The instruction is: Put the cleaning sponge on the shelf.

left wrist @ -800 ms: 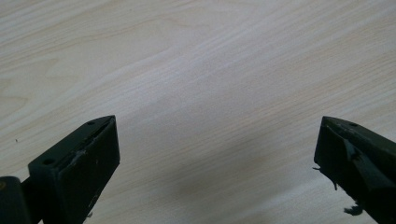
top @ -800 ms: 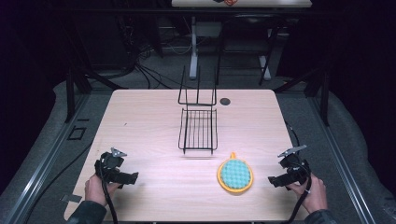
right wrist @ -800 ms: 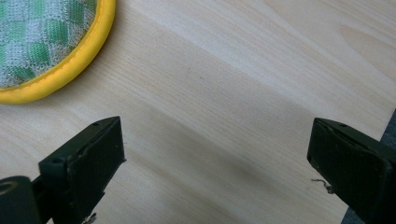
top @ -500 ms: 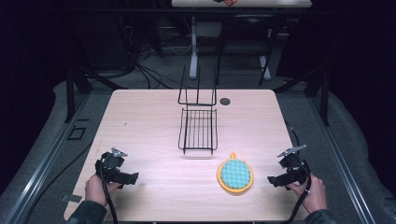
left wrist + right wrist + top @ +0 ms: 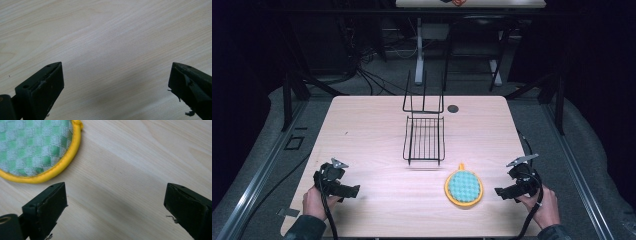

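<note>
A round pot holder (image 5: 464, 188) with a green checked face and yellow rim lies flat on the table near the front right; its edge also fills the upper left of the right gripper view (image 5: 32, 147). My right gripper (image 5: 502, 192) is open just to its right, jaws wide apart over bare wood (image 5: 116, 202). My left gripper (image 5: 353, 190) sits at the front left, also open with nothing between its jaws (image 5: 116, 85). A black wire rack (image 5: 424, 137) stands at the table's middle, its back part upright.
The light wooden table (image 5: 362, 130) has a small dark round disc (image 5: 453, 108) near the far edge beside the rack. Dark floor, cables and metal rails surround the table. A second table's edge (image 5: 472, 3) shows at the far top.
</note>
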Motion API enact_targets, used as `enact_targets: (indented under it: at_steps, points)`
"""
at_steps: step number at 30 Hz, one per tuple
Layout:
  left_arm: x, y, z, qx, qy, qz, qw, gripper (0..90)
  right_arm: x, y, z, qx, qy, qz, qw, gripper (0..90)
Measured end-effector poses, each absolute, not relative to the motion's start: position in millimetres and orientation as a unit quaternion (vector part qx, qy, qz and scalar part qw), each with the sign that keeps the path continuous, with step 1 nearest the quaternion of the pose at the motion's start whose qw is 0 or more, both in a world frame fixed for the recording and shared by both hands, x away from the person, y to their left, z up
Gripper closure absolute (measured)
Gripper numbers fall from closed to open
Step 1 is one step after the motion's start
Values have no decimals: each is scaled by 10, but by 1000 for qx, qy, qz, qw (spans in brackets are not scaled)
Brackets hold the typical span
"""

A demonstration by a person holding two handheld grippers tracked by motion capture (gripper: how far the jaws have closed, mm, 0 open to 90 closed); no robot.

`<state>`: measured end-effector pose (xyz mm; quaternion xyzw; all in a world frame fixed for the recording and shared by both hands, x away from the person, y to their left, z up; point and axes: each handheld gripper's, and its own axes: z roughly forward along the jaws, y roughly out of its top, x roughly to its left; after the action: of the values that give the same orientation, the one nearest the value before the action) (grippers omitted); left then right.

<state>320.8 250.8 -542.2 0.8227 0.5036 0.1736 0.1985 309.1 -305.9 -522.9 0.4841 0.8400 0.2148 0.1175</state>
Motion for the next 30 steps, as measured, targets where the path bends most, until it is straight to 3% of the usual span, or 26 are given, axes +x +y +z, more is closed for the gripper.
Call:
enact_targets:
  at_steps: [9,14,23,24,30]
  points:
    - [3226,2495,-5435,823,505,168,200,2,3141,-2910,-5190,476,839,253,79,20]
    - [3232,2494,-5437,824,504,165,198,2,3185,-2807,-5175,469,840,265,66,60]
    - [3240,2486,-5440,829,500,160,194,3,3334,-2565,-5165,447,848,283,38,249]
    - [3239,2482,-5438,829,499,159,194,3,3380,-2529,-5178,445,847,289,29,310]
    - [3232,2471,-5437,831,497,160,191,3,3456,-2419,-5192,442,851,283,27,411]
